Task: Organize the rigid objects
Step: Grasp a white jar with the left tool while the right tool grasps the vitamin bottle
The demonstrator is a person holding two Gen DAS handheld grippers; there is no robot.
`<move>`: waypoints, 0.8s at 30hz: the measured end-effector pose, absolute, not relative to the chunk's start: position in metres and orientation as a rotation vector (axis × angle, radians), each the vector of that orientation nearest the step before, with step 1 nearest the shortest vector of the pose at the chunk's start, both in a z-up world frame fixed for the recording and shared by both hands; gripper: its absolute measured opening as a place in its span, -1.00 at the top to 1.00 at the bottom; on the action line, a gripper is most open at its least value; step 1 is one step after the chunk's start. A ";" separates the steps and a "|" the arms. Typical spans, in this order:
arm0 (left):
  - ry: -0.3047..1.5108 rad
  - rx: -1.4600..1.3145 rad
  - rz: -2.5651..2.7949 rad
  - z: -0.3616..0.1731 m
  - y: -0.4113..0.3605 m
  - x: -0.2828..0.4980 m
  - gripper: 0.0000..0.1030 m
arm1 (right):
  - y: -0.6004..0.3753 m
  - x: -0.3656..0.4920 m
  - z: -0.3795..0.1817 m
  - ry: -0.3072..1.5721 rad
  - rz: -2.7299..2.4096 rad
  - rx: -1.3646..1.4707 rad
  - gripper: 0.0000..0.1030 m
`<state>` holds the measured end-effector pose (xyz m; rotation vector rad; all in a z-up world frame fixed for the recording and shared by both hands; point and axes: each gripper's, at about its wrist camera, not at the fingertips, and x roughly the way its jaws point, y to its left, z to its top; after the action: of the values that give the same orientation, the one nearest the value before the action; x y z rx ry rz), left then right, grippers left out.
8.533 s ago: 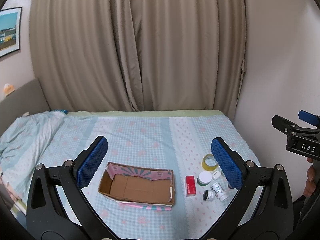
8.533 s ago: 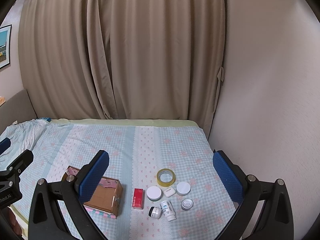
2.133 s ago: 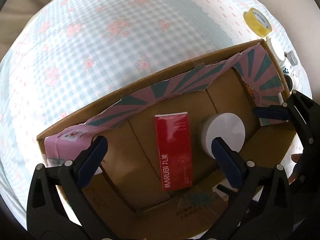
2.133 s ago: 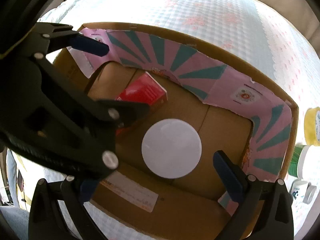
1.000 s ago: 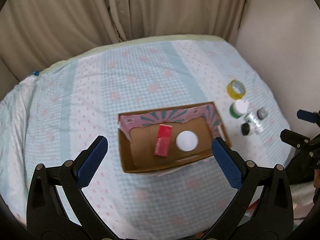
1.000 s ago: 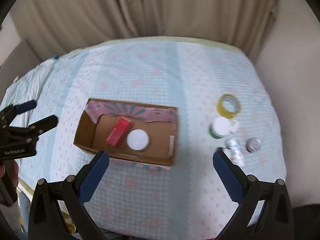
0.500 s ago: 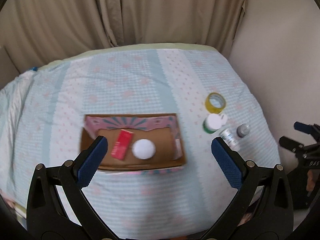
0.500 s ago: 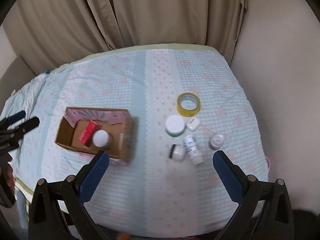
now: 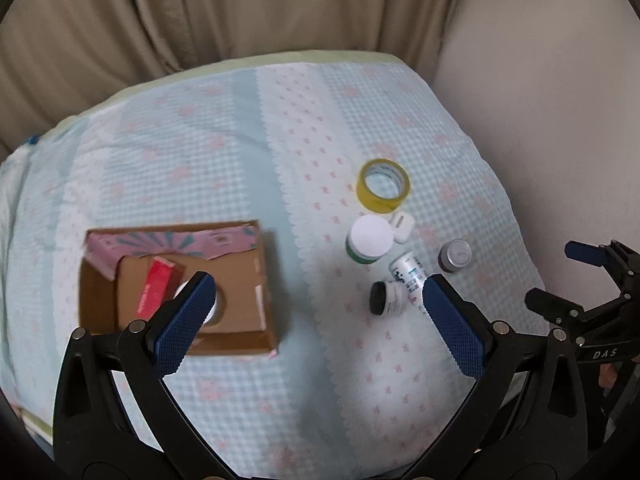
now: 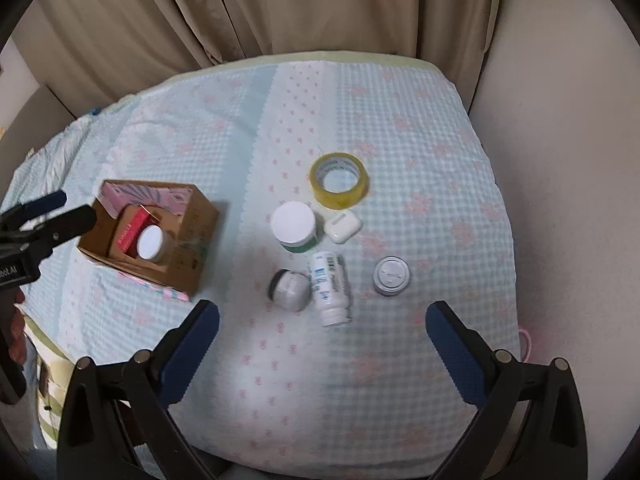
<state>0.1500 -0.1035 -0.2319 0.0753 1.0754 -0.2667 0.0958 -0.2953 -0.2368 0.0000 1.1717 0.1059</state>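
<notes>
We've pulled back from box (image 10: 150, 236); red carton (image 10: 130, 227), white jar (image 10: 150, 243) inside. Both grippers' fingers wide, empty. Six items centre frame on bed (image 10: 440, 128) remain.

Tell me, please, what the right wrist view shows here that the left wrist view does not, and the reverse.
Only the right wrist view shows the white-lidded jar in the cardboard box unobstructed, plus the left gripper. Only the left wrist view shows the right gripper, at its right edge. Both show the red carton, yellow tape roll, green jar, white earbud case, lying bottle, black-lidded jar and grey-lidded jar on the bedspread.
</notes>
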 end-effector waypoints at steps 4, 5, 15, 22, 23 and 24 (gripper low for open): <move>1.102 0.121 -0.294 -0.256 -0.127 0.173 -1.00 | -0.305 0.108 -0.261 1.211 0.116 0.058 -1.00; 1.107 0.128 -0.305 -0.263 -0.132 0.178 -1.00 | -0.307 0.111 -0.267 1.225 0.119 0.064 -1.00; 1.219 0.316 -0.384 -0.371 -0.196 0.233 -1.00 | -0.304 0.143 -0.361 1.363 0.149 0.007 -0.99; 1.304 0.402 -0.402 -0.433 -0.216 0.252 -1.00 | -0.299 0.159 -0.420 1.434 0.186 -0.022 -0.91; 1.315 0.410 -0.411 -0.440 -0.219 0.255 -1.00 | -0.298 0.161 -0.425 1.440 0.190 -0.033 -0.88; 1.322 0.416 -0.417 -0.445 -0.221 0.256 -1.00 | -0.297 0.163 -0.431 1.448 0.195 -0.050 -0.86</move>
<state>0.2560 -0.2210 -0.4448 0.4159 1.3220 -0.4171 0.1632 -0.2969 -0.4313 -0.0497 1.4482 0.1953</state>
